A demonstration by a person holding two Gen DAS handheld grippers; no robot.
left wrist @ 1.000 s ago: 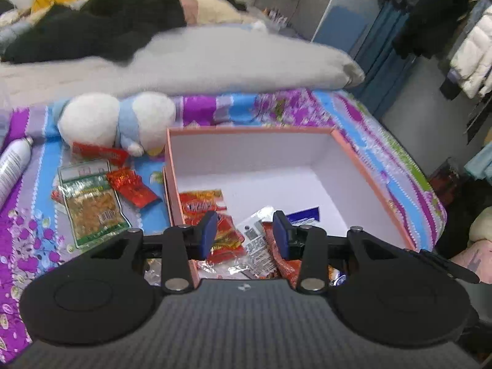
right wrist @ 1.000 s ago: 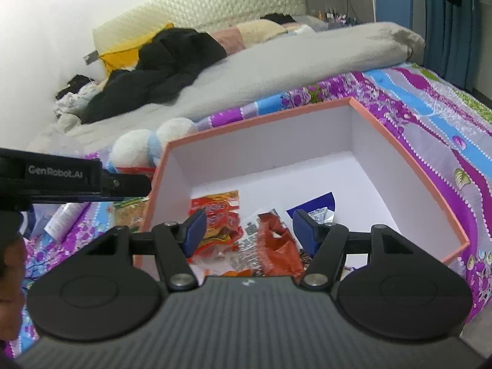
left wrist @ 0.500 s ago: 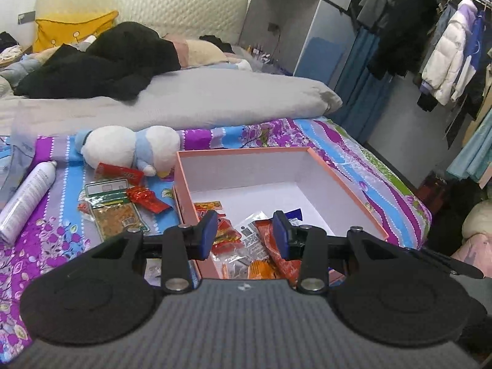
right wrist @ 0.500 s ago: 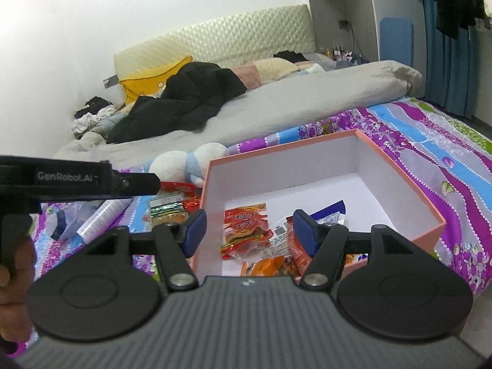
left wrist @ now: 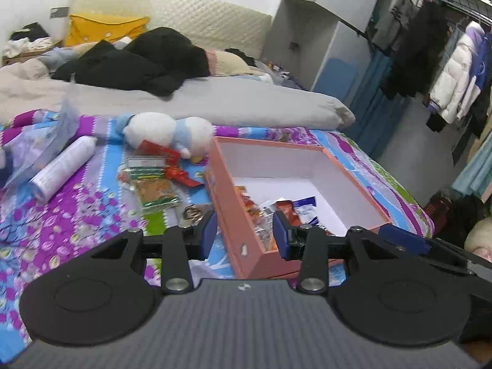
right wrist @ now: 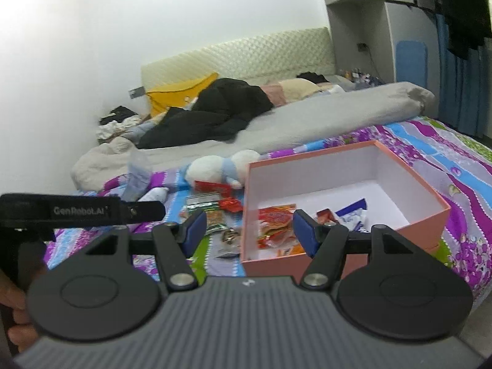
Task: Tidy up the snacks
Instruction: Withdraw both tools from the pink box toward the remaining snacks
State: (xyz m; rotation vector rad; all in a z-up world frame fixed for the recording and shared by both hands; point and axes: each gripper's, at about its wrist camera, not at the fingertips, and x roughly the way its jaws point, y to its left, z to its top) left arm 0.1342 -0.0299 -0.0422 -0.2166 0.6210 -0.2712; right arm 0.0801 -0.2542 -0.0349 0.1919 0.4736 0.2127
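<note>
A pink cardboard box (left wrist: 233, 240) with a white inside is seen lying open on a bed covered by a purple, blue and green flowered sheet (left wrist: 61, 224). Several snack packets (left wrist: 270, 212) are gathered in the box's near corner: red and orange wrappers, a clear one and a blue-and-white one (right wrist: 353, 212). More snacks are left outside on the sheet, just beside the box's left wall: a green-edged bag of orange pieces (left wrist: 155, 189), a red wrapper (left wrist: 181, 176) and a small dark packet (left wrist: 192, 213). A white and pale blue plush toy (left wrist: 167, 132) is seen behind them, with another red packet (left wrist: 158, 150) resting against it. A white spray can (left wrist: 63, 166) is laid on its side further left, near a clear plastic bag (left wrist: 40, 150). A grey duvet (left wrist: 215, 100) and black clothing (left wrist: 138, 61) are piled toward the quilted headboard. The left tongs (left wrist: 245, 235) are held wide apart above the box's near left wall, with nothing between the blue pads. The right tongs (right wrist: 247, 230) are likewise spread wide and empty, one pad over the sheet and the other over the box's contents. In the right wrist view, the left tool's black body, marked GenRobot.AI, is seen at the left edge.
</note>
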